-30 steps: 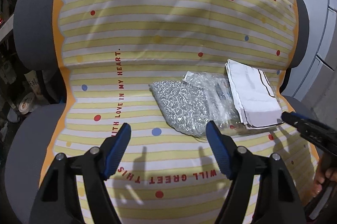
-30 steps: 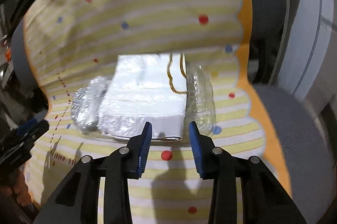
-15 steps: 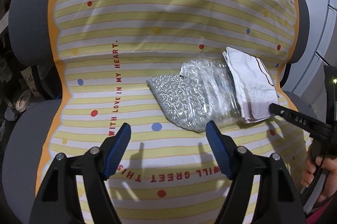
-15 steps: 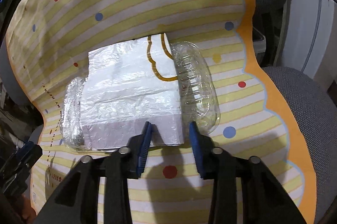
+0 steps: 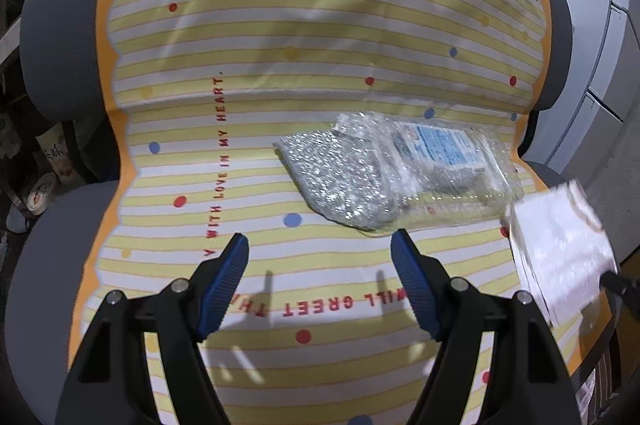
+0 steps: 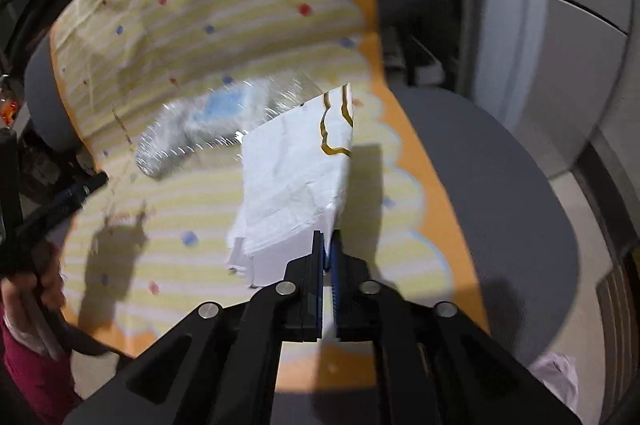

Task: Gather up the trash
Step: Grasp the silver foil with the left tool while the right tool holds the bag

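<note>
Blue-padded right gripper (image 6: 328, 253) at frame bottom is clamped tight on the near edge of a white folded wrapper (image 6: 296, 177), lifted clear of the striped cloth (image 6: 208, 25). Left gripper (image 5: 320, 277) hovers wide apart, holding nothing, low centre of its view. Beyond it a clear plastic package (image 5: 444, 165) overlaps silver bubble wrap (image 5: 336, 181) on the cloth-covered grey chair (image 5: 52, 25).

white folded wrapper (image 6: 296, 181): lifted, tilted | silver bubble pouch (image 5: 340, 181) | clear bubble-wrap packet (image 5: 444, 161): touching, flat
</note>
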{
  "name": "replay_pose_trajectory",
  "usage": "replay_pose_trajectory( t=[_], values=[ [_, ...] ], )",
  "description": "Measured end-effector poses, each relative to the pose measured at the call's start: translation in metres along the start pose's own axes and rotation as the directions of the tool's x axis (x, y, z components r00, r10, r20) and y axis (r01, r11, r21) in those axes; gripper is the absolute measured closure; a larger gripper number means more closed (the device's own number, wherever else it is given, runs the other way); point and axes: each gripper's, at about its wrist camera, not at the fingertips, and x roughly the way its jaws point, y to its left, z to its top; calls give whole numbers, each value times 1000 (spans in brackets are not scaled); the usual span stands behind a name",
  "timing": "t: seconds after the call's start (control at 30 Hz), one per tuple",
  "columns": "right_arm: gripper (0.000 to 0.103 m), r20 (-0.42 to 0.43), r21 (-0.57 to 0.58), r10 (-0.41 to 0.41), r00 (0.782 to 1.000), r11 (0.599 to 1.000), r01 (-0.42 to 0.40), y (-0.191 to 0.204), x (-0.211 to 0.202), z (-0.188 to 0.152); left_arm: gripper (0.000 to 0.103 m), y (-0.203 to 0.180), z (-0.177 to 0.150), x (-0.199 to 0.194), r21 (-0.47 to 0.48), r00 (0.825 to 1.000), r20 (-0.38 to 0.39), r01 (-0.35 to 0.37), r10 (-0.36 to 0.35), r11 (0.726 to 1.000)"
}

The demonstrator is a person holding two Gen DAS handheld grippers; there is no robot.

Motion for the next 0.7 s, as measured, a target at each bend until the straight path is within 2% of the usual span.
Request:
replay_pose_trajectory(
  t=[0.03, 0.07, 0.1, 0.13, 0.33, 0.4, 0.57, 0.7],
  values=[
    [81, 3, 0, -11, 1000, 1000, 11, -2, 0, -3, 31, -2, 0, 2, 3, 1000, -3, 8, -8, 1000],
    [59, 9, 5, -18, 1000, 1000, 18, -7, 1, -5, 31, -4, 0, 5, 9, 1000, -9, 6, -6, 1000],
    [48, 21, 6, -19, 1000, 1000, 19, -6, 0, -5, 31, -4, 0, 7, 13, 1000, -11, 0, 1, 1000],
    [42, 39, 3, -17, 999, 1000, 17, -5, -1, -4, 31, -4, 1, 8, 15, 1000, -10, -7, 7, 1000],
    [42, 124, -70, -8, 992, 997, 17, 17, -5, 7, 31, 16, 16, 31, -23, 997, -23, -70, 69, 997],
    [42, 141, -87, 0, 990, 996, 12, 23, -6, 11, 38, 25, 26, 43, -56, 997, -33, -70, 68, 996],
    [42, 158, -123, -14, 987, 992, 33, 34, 0, 21, 39, 36, 47, 78, -102, 998, -63, -15, 8, 995],
    [42, 150, -120, -32, 988, 992, 50, 34, 9, 24, 39, 37, 58, 109, -132, 991, -116, 47, -63, 990]
  ],
)
